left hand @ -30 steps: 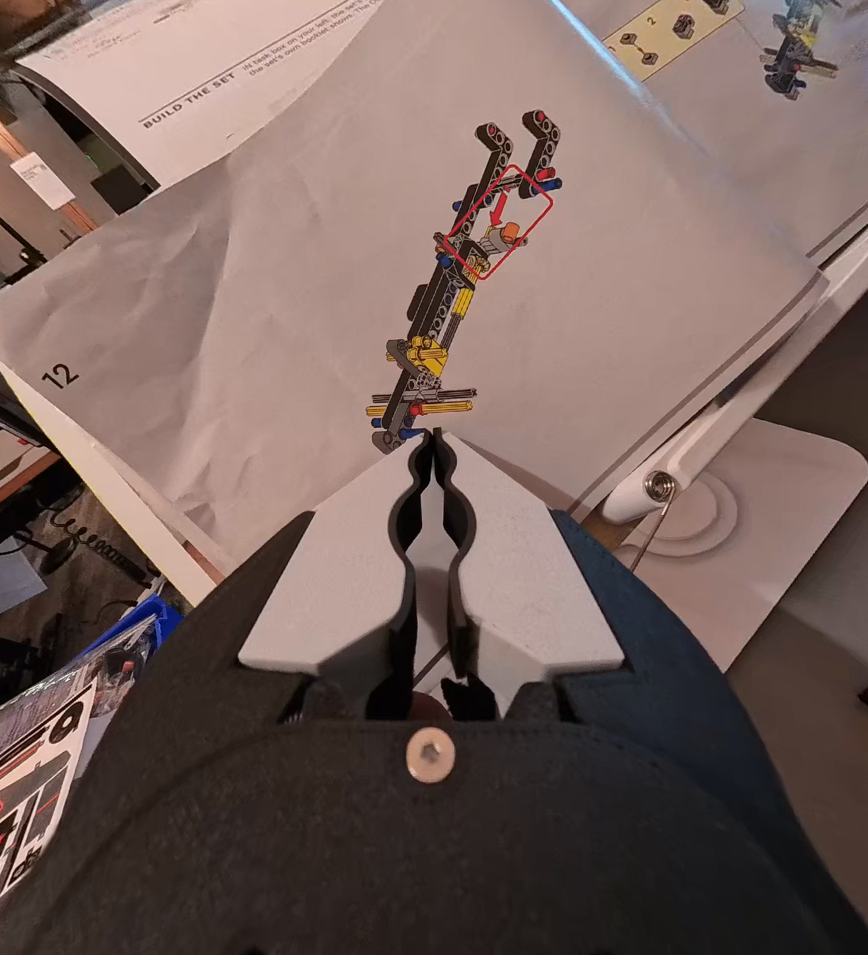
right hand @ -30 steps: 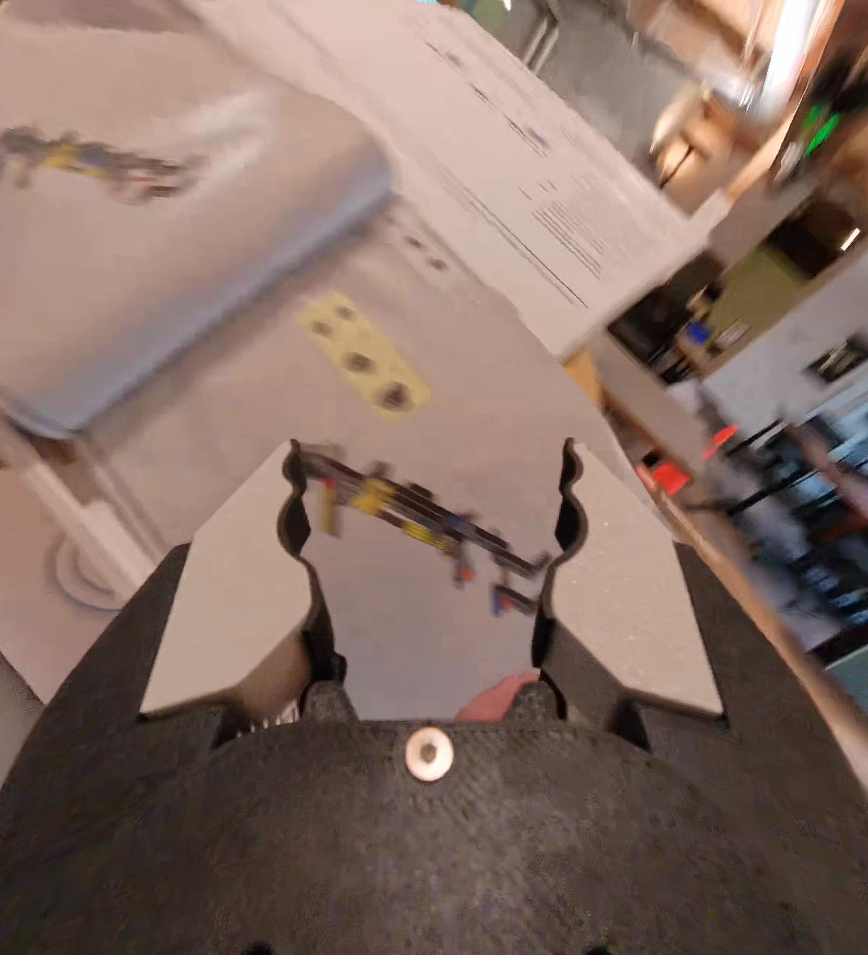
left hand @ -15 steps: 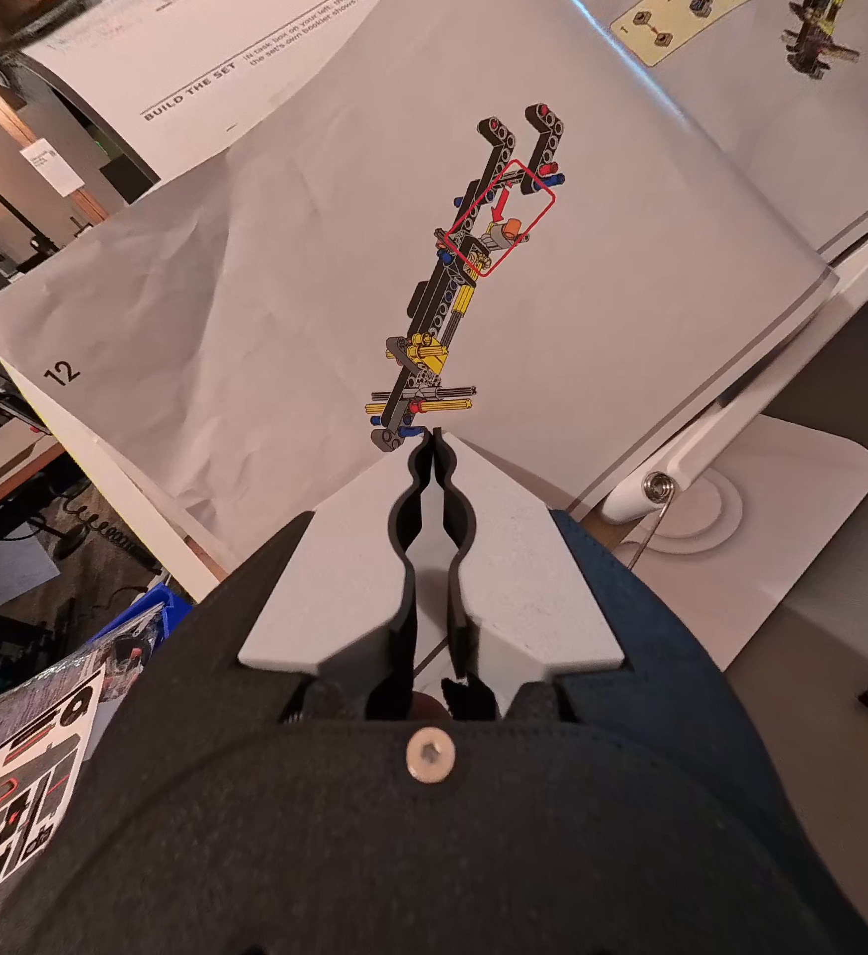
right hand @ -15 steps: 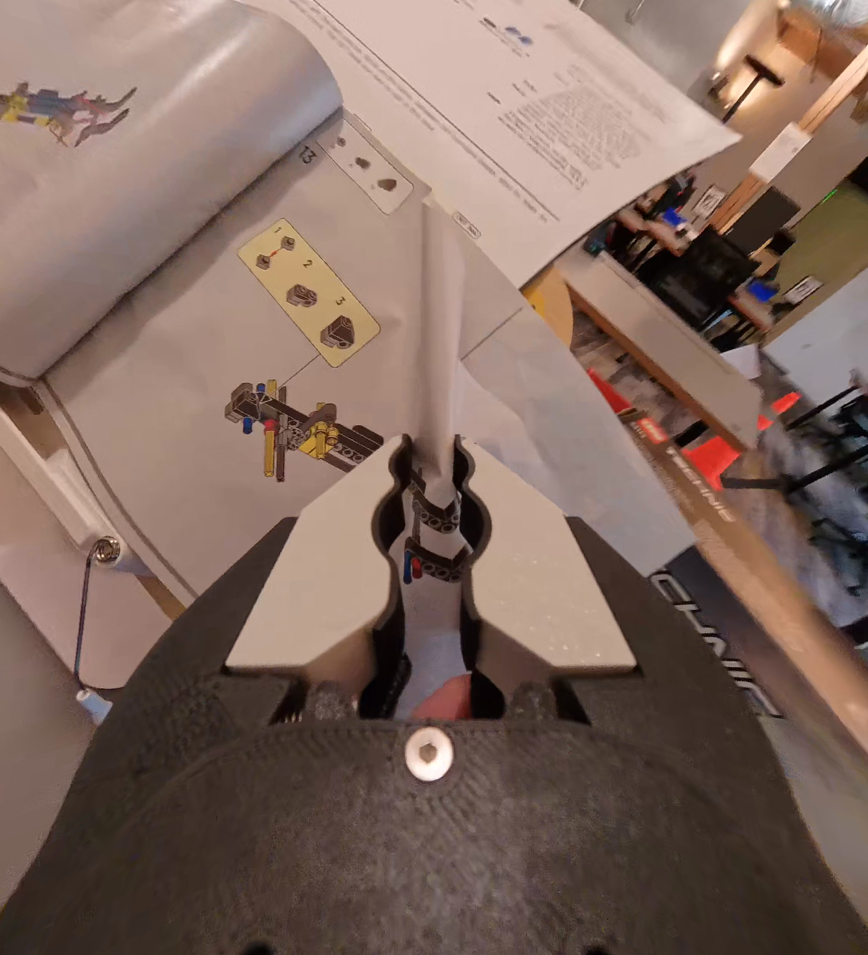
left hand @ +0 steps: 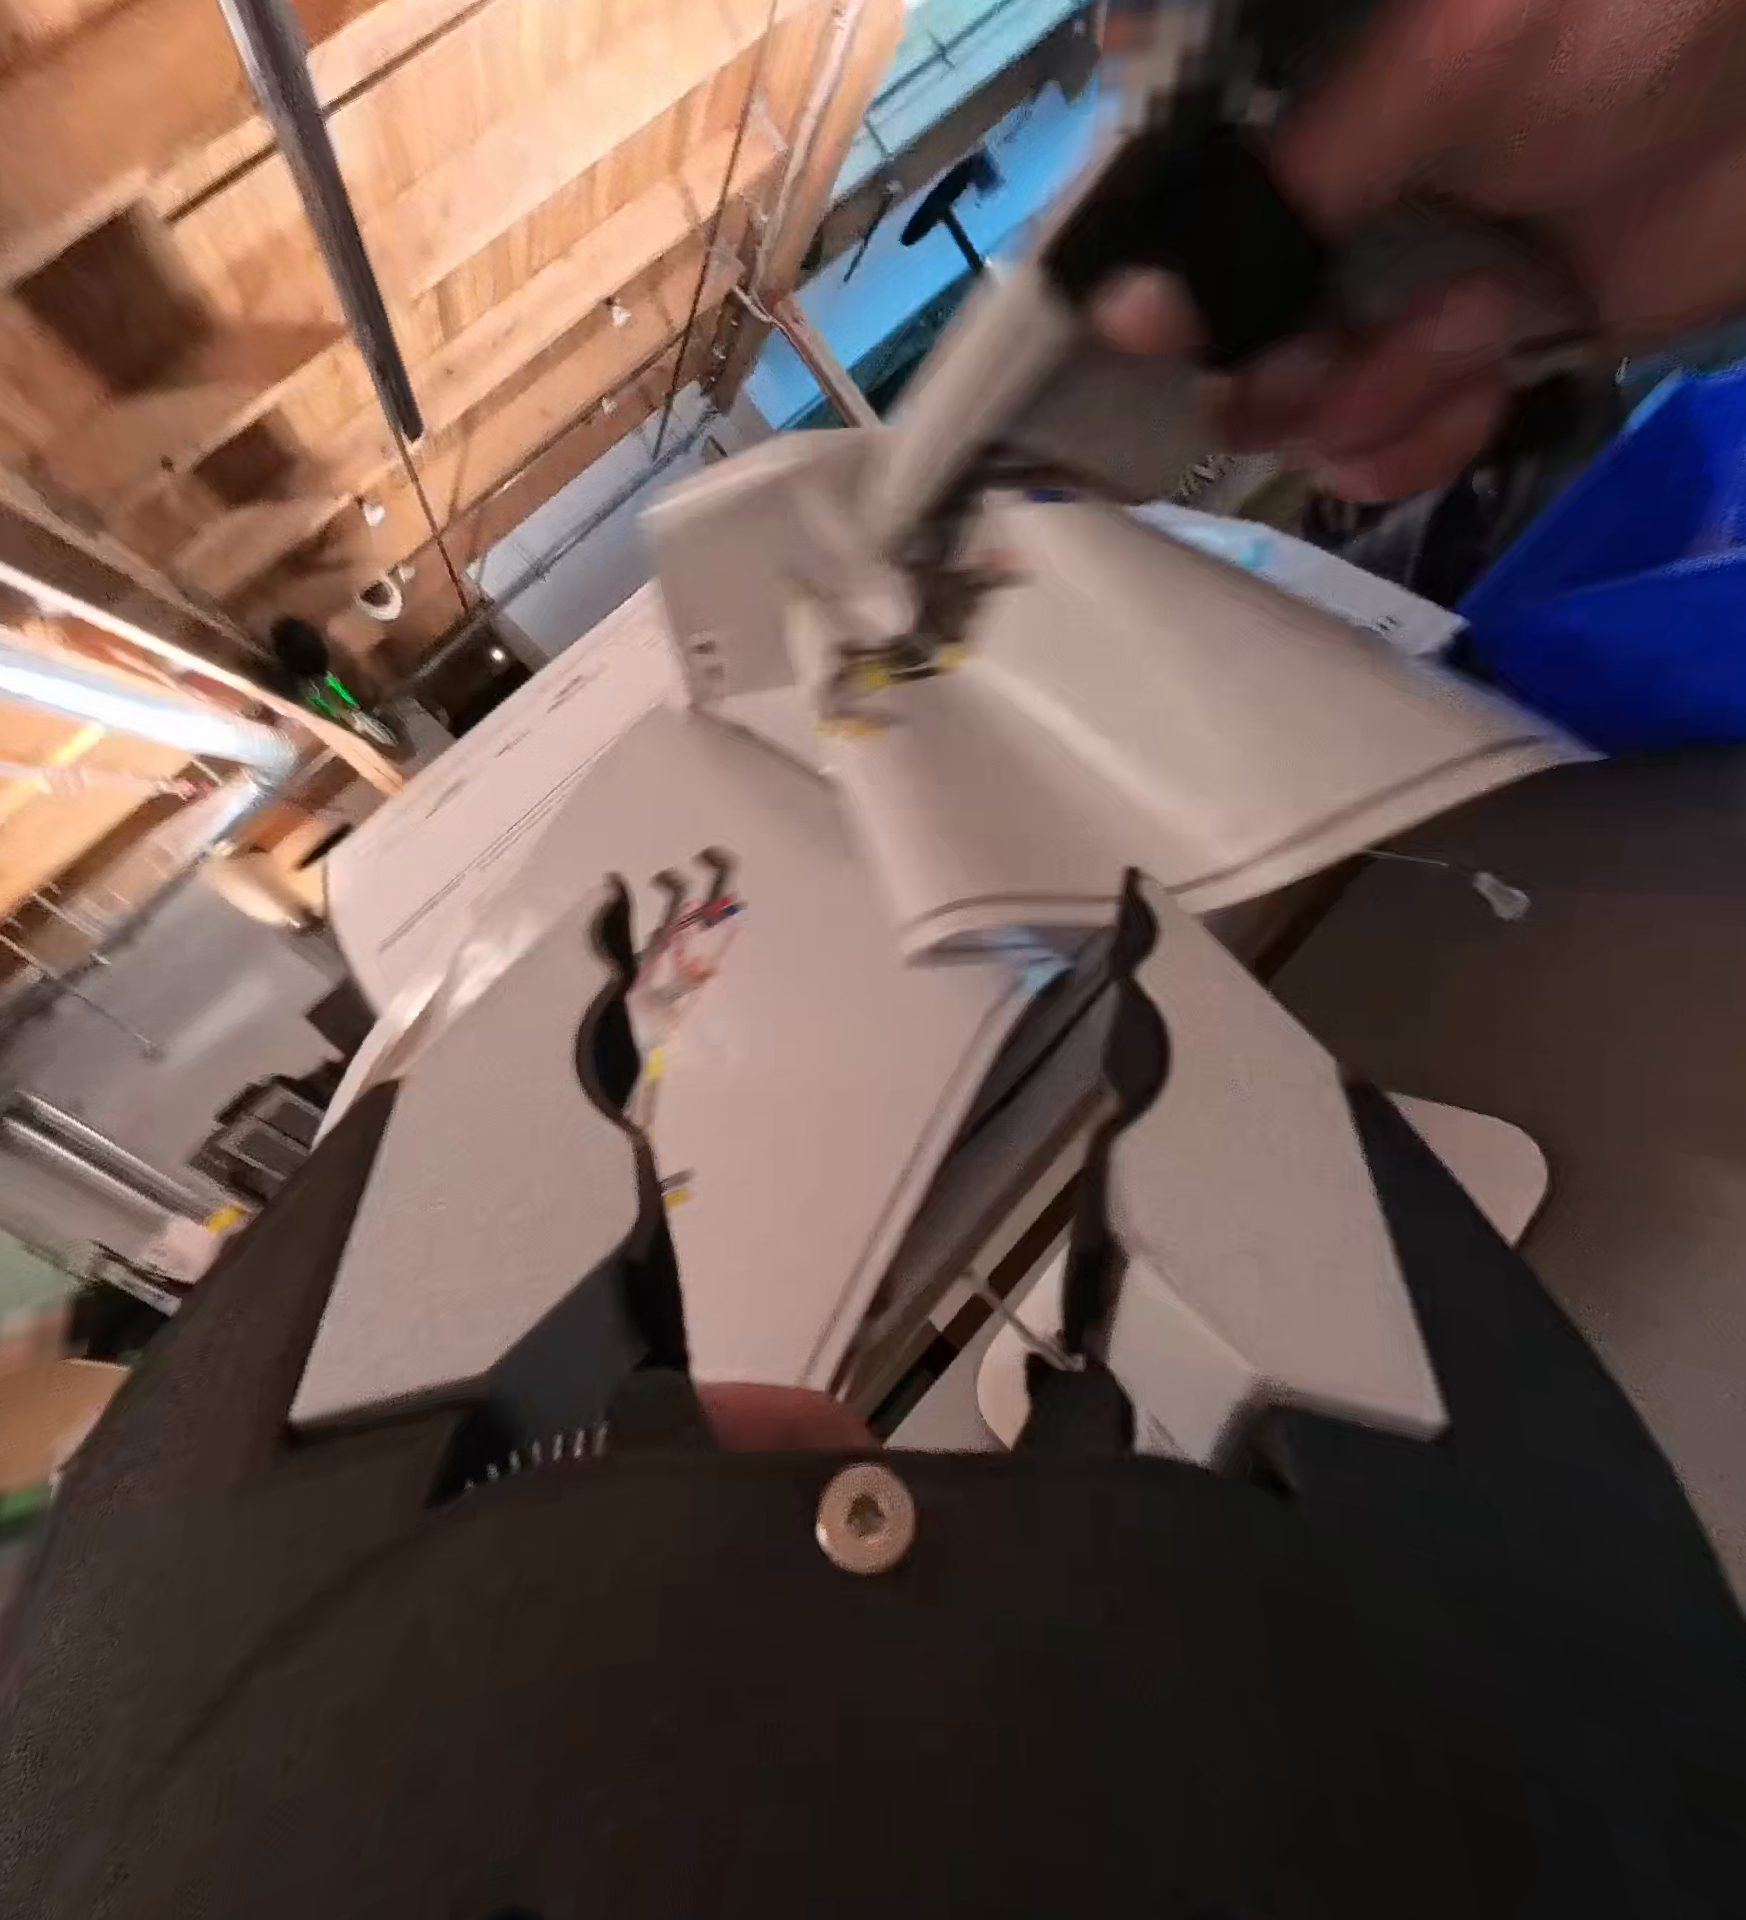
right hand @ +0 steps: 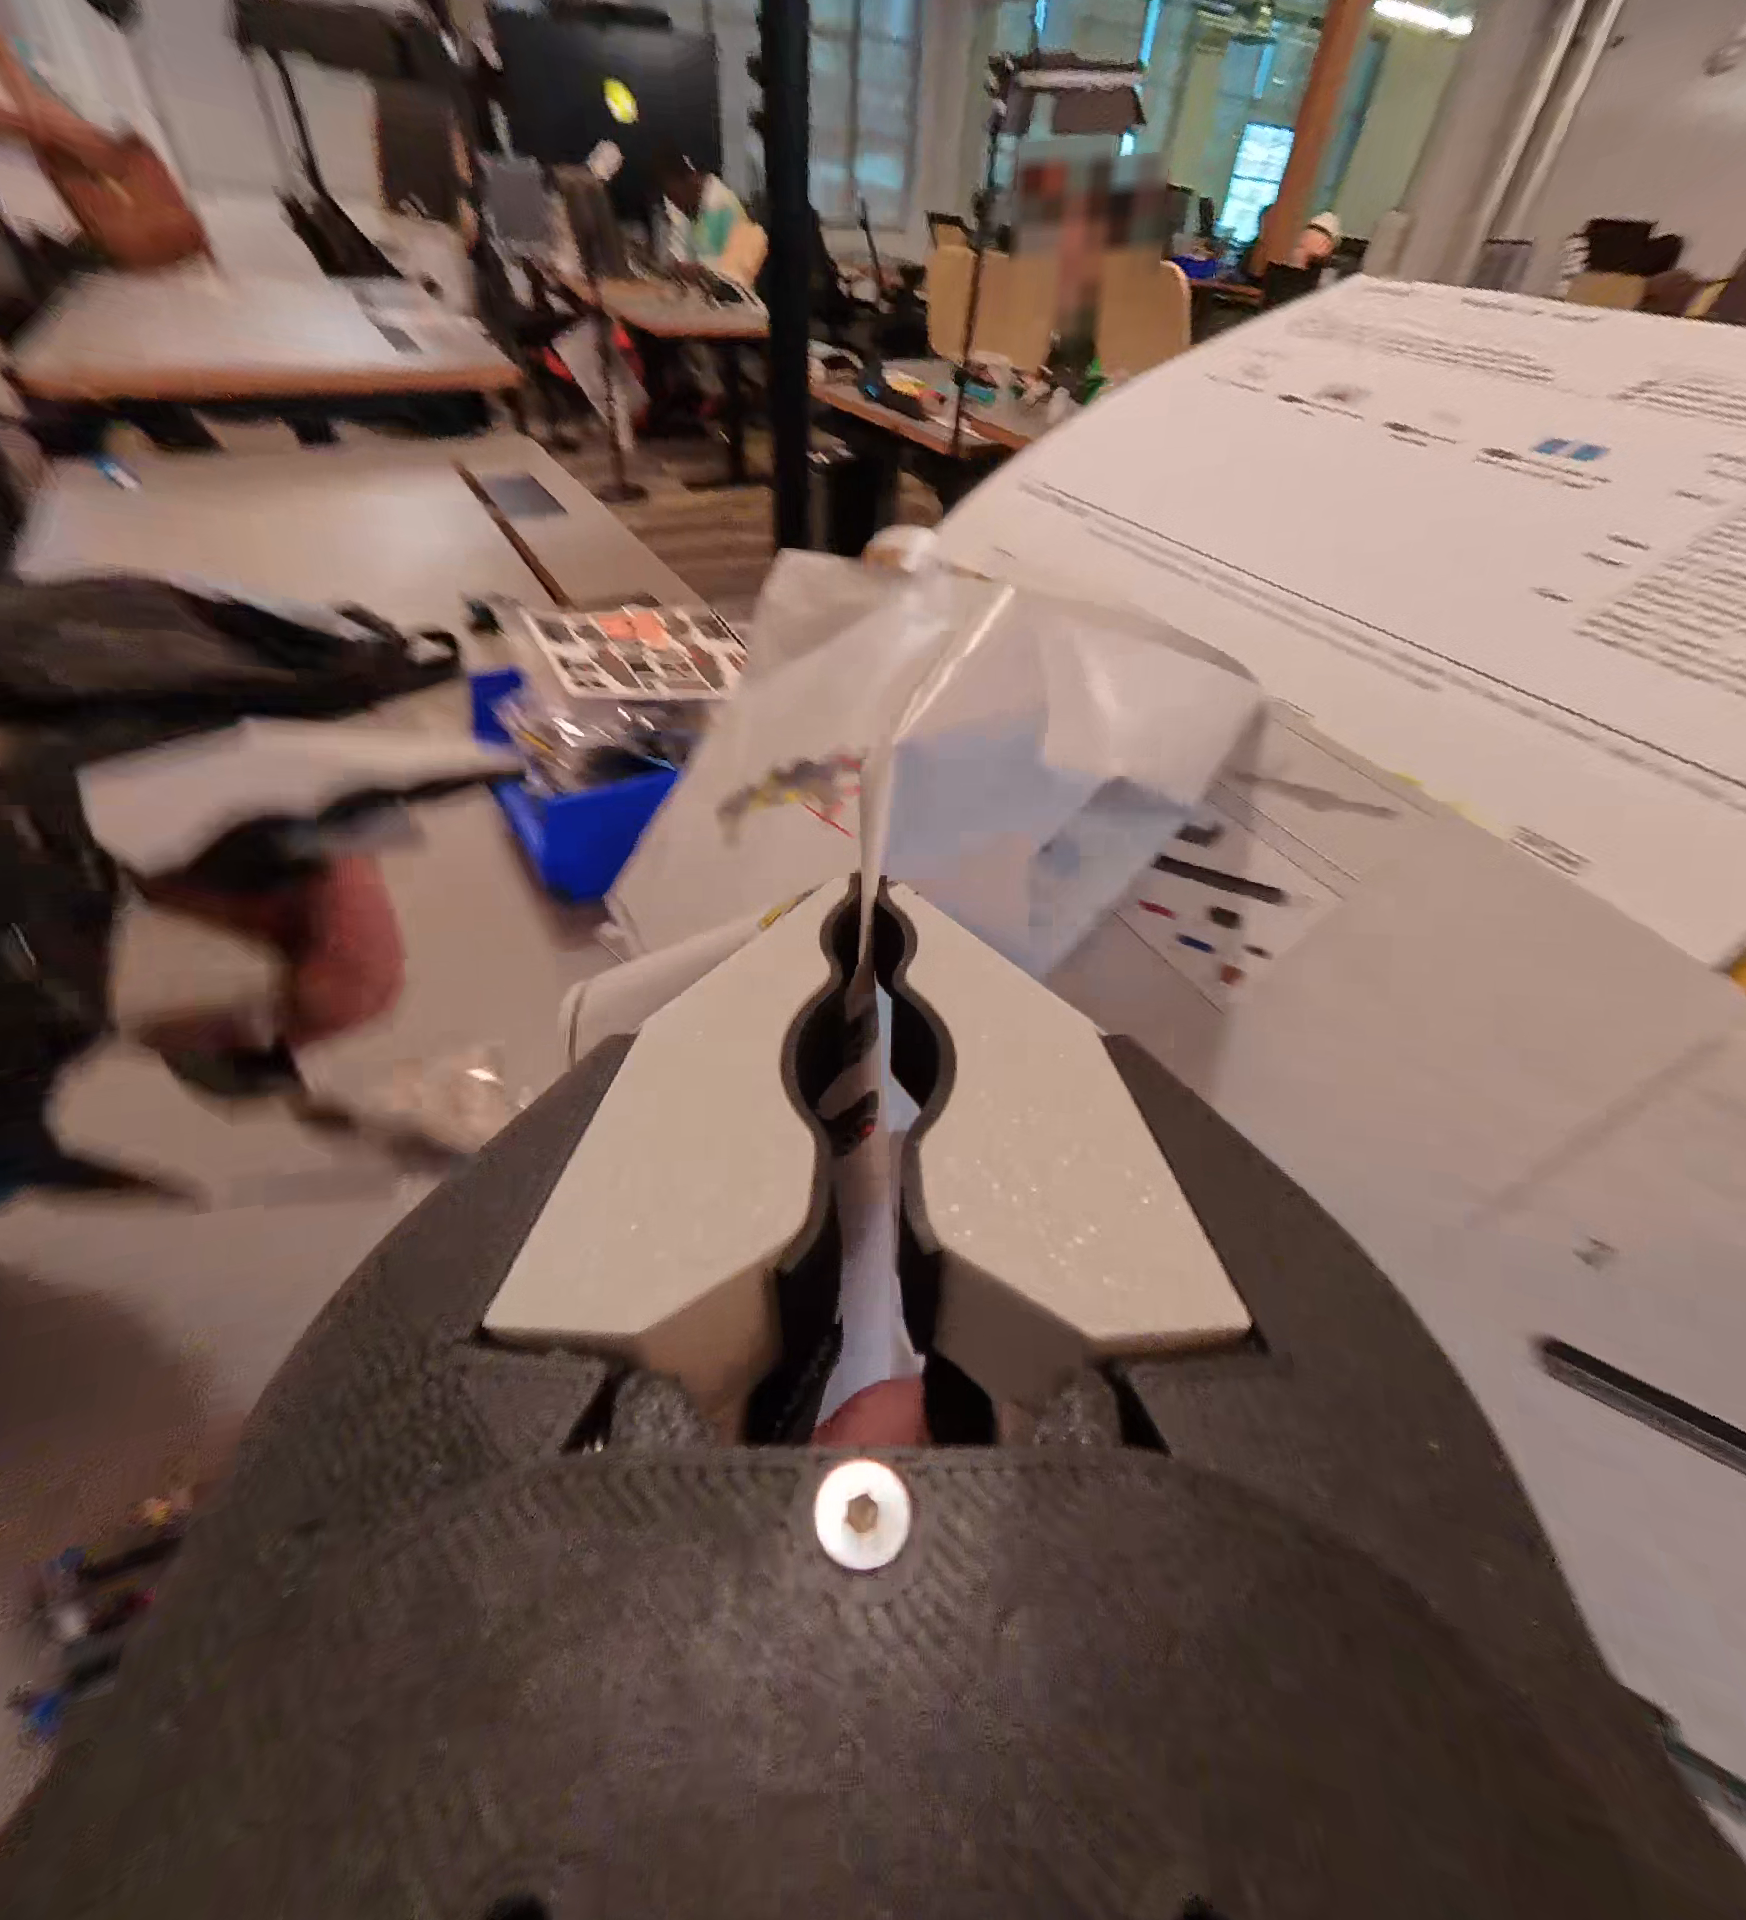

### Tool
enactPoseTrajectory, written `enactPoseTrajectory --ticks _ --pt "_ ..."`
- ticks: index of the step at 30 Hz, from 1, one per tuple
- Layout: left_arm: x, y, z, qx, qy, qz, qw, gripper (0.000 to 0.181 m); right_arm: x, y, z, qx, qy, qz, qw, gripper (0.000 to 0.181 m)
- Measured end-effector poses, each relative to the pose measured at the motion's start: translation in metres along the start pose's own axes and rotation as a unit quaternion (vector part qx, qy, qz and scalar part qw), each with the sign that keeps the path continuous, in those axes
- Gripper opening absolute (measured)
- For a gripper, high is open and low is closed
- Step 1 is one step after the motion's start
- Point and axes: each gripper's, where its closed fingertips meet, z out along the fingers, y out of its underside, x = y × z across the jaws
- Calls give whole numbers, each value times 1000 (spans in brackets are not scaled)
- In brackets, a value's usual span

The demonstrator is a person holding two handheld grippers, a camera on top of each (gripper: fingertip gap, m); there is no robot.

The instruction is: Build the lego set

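Blue bin [right hand: 578, 831] full of bagged lego bits sits over on the left of the table [right hand: 349, 530], with a sticker sheet [right hand: 630, 649] just behind it. Left gripper [left hand: 874, 914] has its fingers wide apart with nothing between them, hovering over the left half of the open booklet [left hand: 796, 1101]. Right gripper [right hand: 869, 894] is squeezed together on a page [right hand: 983, 727], holding it lifted and curled off the booklet's right half. Printed sheets [right hand: 1471, 540] lie behind the booklet toward the far right edge. Everything's pretty motion-blurred, so I can't make out finer detail.
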Motion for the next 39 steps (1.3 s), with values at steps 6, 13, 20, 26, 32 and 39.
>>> enactPoseTrajectory --ticks 6,13,20,26,32,39 --pt "29 13 22 -26 -93 194 976 110 -14 -20 16 12 -43 48 998 0" --pt "-9 -8 9 38 -185 184 965 7 -19 -27 27 -9 -57 39 998 0" --pt "-46 14 1 41 -175 -51 982 0 -30 -68 1 84 -50 -39 994 57" --pt "-61 72 -4 41 -114 -344 931 0 -17 -31 19 32 -6 -141 990 43" --pt "-60 110 -1 40 -67 -465 882 12 -13 32 98 -98 48 -312 944 23" --pt "-93 166 -20 19 -93 -528 844 56 -5 53 129 -162 73 -350 920 16"
